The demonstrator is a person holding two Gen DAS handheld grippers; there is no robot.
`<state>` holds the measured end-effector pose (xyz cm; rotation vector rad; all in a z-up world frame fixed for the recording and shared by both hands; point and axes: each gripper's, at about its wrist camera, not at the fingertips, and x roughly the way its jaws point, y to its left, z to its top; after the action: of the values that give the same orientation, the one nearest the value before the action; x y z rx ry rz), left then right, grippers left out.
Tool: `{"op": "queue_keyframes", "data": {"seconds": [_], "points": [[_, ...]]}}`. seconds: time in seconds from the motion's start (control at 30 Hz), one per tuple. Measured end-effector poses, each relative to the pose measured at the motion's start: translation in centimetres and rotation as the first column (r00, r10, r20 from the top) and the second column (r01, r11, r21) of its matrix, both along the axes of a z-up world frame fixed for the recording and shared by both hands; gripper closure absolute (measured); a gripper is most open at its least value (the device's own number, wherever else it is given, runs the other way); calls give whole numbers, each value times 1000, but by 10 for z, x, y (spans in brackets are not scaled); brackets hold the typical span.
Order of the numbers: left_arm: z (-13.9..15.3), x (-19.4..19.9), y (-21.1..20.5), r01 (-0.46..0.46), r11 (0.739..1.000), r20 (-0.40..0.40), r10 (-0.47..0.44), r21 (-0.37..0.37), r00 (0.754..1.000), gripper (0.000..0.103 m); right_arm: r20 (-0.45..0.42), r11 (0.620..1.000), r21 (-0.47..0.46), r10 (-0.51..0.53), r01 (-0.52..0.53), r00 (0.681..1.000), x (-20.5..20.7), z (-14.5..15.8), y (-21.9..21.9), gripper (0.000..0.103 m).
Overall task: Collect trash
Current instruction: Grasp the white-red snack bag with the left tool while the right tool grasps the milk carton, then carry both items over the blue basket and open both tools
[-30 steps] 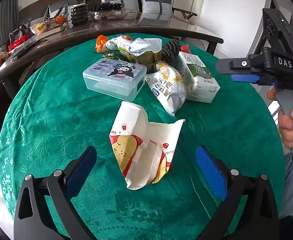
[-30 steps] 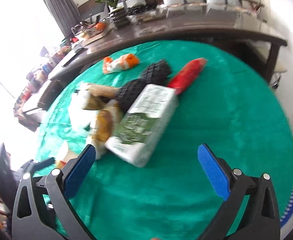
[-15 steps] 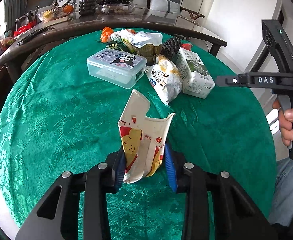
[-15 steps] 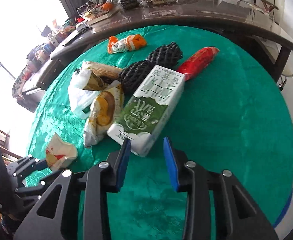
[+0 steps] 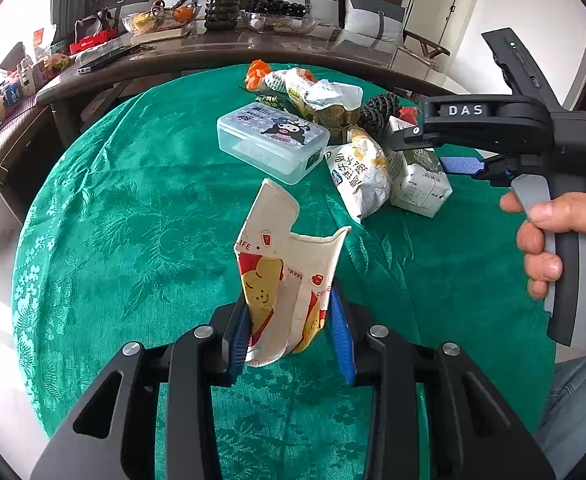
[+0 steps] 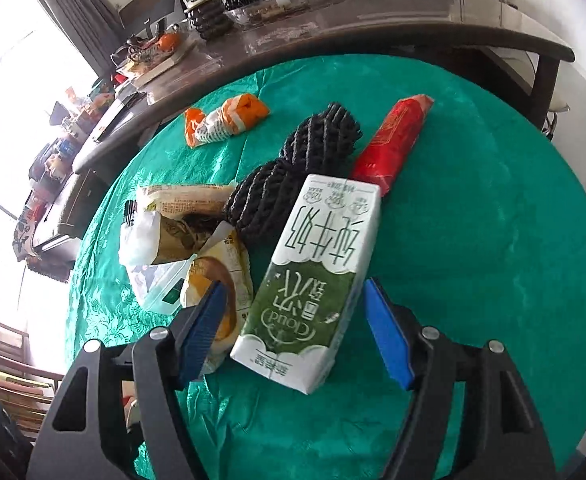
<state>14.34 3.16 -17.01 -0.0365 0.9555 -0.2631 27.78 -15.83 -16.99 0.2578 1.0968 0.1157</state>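
Observation:
A torn, flattened paper cup (image 5: 289, 280) with a cartoon bear print stands up between the blue pads of my left gripper (image 5: 291, 332), which is shut on its lower part just above the green tablecloth (image 5: 133, 240). A white and green milk carton (image 6: 309, 272) lies on the cloth between the fingers of my right gripper (image 6: 295, 320). Its jaws are opening and the pads stand just clear of the carton's sides. In the left wrist view a person's hand (image 5: 561, 240) holds the right gripper's handle over the same carton (image 5: 421, 184).
A yellow snack bag (image 6: 221, 288) lies against the carton's left side. Behind it are black netted rolls (image 6: 293, 176), a red packet (image 6: 397, 136), an orange wrapper (image 6: 225, 120) and crumpled bags (image 6: 173, 232). A clear lidded box (image 5: 273, 140) sits mid-table. A dark sideboard (image 5: 213, 52) runs behind.
My left gripper went from wide open to shut on the paper cup and raised it upright. My right gripper shut, came in over the milk carton, and its jaws have parted around it.

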Motion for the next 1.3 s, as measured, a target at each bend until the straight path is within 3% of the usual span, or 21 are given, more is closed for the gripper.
{"op": "queue_keyframes", "data": {"seconds": [0.07,0.1,0.3,0.4,0.53,0.6,0.73,0.83,0.87,0.9,0.93,0.97,1.0,1.03,1.3], "points": [[-1,-1,-1,-2,1000,-5,2,-1,1000,68,3,999,-40,26,-26,1000,-2,-1,3,38],[-1,-2,-1,0,1000,-5,0,-5,1000,68,8,998,-56,38,-38,999,-5,1,0,45],[-2,-8,-11,26,999,-12,-26,-41,1000,67,-15,984,-100,146,-147,989,-43,9,-32,48],[-3,-11,-16,43,998,-9,-44,-53,999,60,-45,956,-158,244,-248,969,-74,18,-39,48],[-5,-12,-20,82,995,-4,-83,-60,997,54,-106,935,-189,283,-299,953,-100,8,-43,48],[-6,-12,-17,87,994,-7,-87,-62,996,52,-108,936,-193,277,-294,955,-103,3,-44,46],[-3,-13,-10,91,993,-7,-92,-75,996,45,-93,950,-172,248,-261,964,-94,1,-46,32],[0,-11,-10,95,993,-3,-96,-69,995,45,-97,950,-179,242,-256,965,-87,-3,-42,32],[0,-10,-10,96,993,-5,-97,-67,995,46,-95,950,-187,234,-248,968,-86,-3,-42,32],[0,-9,-11,99,993,-11,-100,-69,995,53,-87,952,-194,226,-239,970,-85,-1,-43,35],[0,-9,-11,102,992,-16,-104,-73,994,61,-76,953,-193,221,-232,972,-86,1,-45,49],[0,-9,-12,108,991,-18,-109,-76,994,65,-69,956,-184,221,-230,973,-89,4,-49,49],[1,-9,-13,114,990,-20,-116,-78,993,87,-58,957,-177,222,-229,973,-91,8,-52,50],[1,-9,-14,117,990,-27,-120,-77,992,94,-51,957,-179,223,-229,973,-93,11,-54,51],[8,-10,-29,116,988,-28,-119,-98,993,96,14,964,-132,236,-232,972,-110,34,-65,51]]}}
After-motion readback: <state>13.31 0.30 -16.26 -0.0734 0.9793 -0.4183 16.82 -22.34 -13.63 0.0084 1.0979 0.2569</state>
